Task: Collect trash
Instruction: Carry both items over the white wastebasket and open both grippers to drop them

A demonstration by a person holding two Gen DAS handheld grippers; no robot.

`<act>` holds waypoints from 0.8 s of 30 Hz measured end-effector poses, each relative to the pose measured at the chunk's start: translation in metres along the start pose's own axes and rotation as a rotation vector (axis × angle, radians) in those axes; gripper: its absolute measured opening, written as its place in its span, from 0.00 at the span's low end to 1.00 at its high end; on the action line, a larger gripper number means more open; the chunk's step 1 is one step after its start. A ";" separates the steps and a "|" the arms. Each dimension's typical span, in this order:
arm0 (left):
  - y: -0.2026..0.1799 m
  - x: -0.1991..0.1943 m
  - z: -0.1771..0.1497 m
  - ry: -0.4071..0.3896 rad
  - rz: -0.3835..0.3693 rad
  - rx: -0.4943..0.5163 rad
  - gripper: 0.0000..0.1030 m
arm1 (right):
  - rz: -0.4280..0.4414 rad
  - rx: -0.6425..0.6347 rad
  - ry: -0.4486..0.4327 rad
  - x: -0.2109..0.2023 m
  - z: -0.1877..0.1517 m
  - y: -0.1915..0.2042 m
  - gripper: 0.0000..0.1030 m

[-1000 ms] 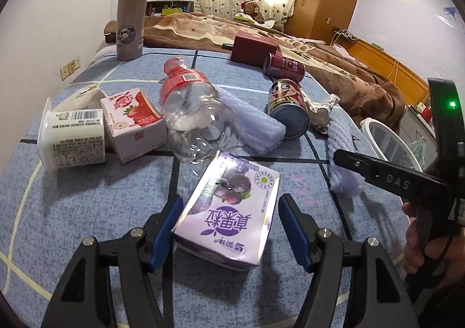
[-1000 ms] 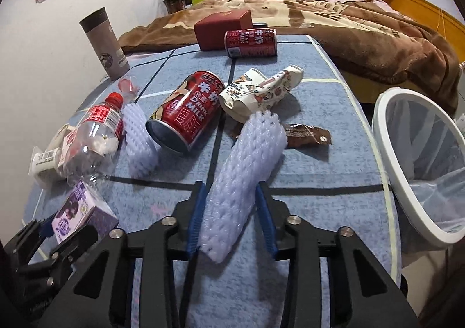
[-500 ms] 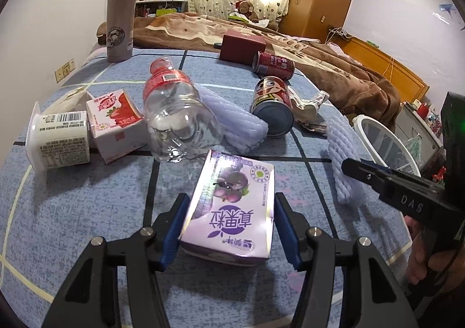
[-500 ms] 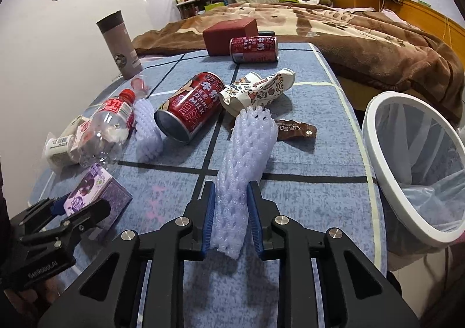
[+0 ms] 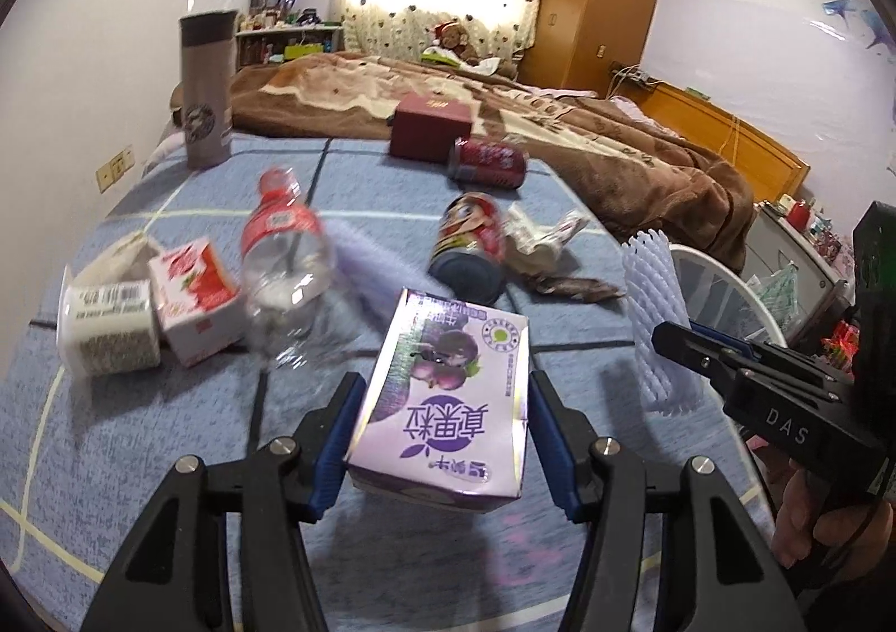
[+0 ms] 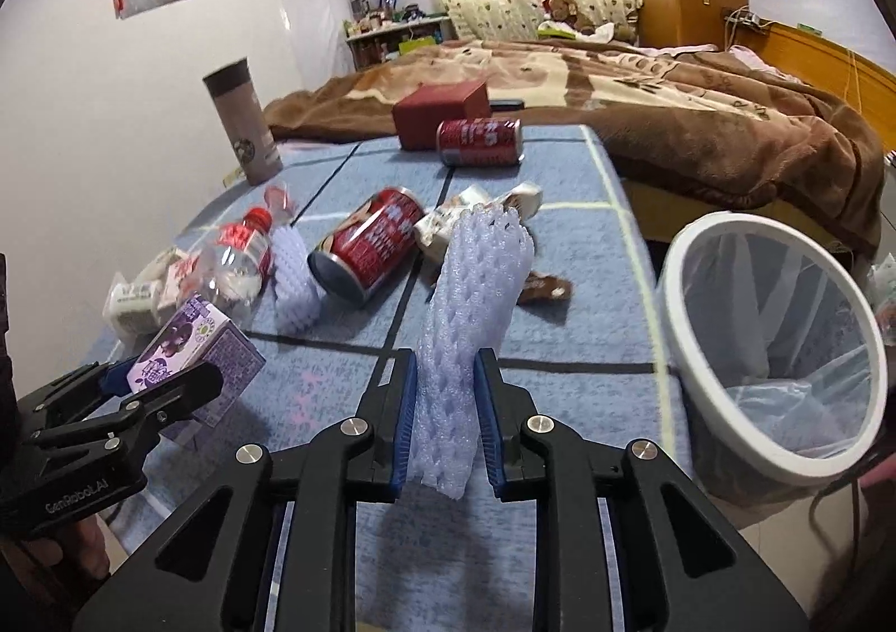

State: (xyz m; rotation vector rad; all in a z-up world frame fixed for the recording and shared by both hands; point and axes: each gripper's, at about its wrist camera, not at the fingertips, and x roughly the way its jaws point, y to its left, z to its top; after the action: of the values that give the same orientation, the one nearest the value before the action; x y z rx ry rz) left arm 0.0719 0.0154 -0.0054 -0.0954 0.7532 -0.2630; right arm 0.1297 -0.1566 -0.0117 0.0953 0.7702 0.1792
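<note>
My left gripper (image 5: pixel 447 391) is shut on a purple milk carton (image 5: pixel 448 397) and holds it tilted just above the blue tablecloth. The same carton (image 6: pixel 190 346) shows at the lower left of the right wrist view. A white foam fruit net (image 6: pixel 476 285) sticks up and forward between the pads of my right gripper (image 6: pixel 445 360), which is shut on it. That net (image 5: pixel 652 296) is off the cloth too. A white bin (image 6: pixel 728 221) lined with a clear bag stands off the table's right edge, close to the right gripper.
On the cloth lie two red cans (image 6: pixel 369 251) (image 6: pixel 481 142), a clear bottle (image 5: pixel 285 257), a strawberry carton (image 5: pixel 196 290), a white cup (image 5: pixel 106 324), a second foam net (image 6: pixel 294 274) and crumpled wrappers (image 6: pixel 481 206). A tumbler (image 5: pixel 207 89) and a red box (image 5: pixel 431 125) stand at the back.
Both grippers closed on their items and rose: the purple carton and the foam net, which lay on the cloth a second ago, now hang above it.
</note>
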 end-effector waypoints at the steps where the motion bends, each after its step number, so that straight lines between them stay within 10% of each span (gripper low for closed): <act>1: -0.004 -0.001 0.003 -0.005 -0.008 0.005 0.58 | 0.004 0.006 -0.005 -0.002 0.000 -0.003 0.21; 24: -0.136 0.052 0.054 0.032 -0.220 0.153 0.58 | -0.129 0.146 -0.067 -0.032 0.011 -0.102 0.21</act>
State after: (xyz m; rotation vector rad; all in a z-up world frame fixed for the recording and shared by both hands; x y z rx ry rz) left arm 0.1176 -0.1305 0.0234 -0.0283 0.7524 -0.5314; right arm 0.1275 -0.2630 0.0030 0.1884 0.7198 -0.0030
